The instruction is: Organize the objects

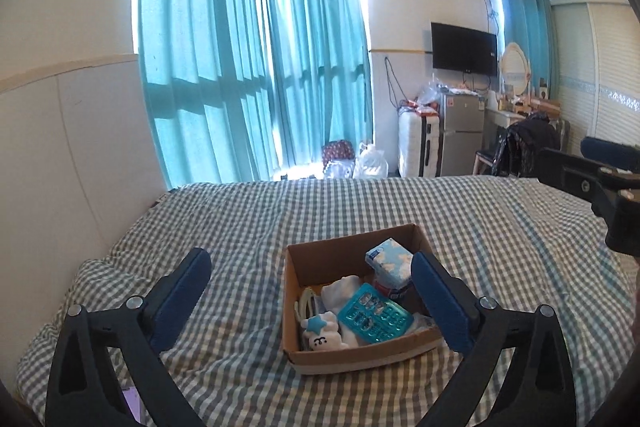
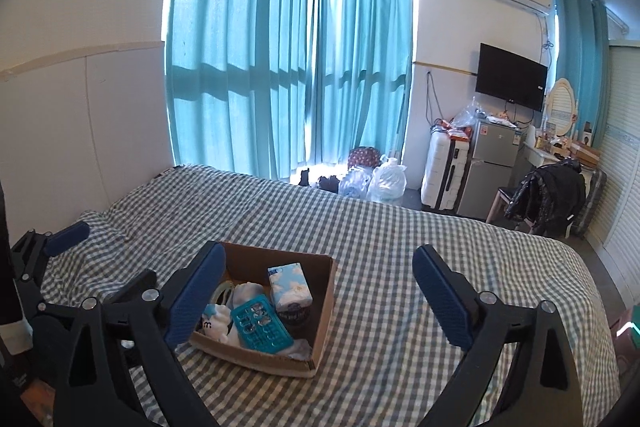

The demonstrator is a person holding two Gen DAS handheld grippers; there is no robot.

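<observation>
Teal curtains point(image 1: 248, 67) hang behind a bed covered in a grey-and-white checked sheet point(image 1: 360, 199), on which sits an open brown cardboard box point(image 1: 356, 351). Inside it lie a teal plastic grid-patterned case point(image 1: 374, 315), a light blue tissue pack with white clouds point(image 1: 390, 259) and a small white plush toy with a blue star point(image 1: 322, 331). Both the left gripper point(image 1: 312, 291) and the right gripper point(image 2: 320, 291) hover above the bed with blue-padded jaws spread wide, holding nothing.
</observation>
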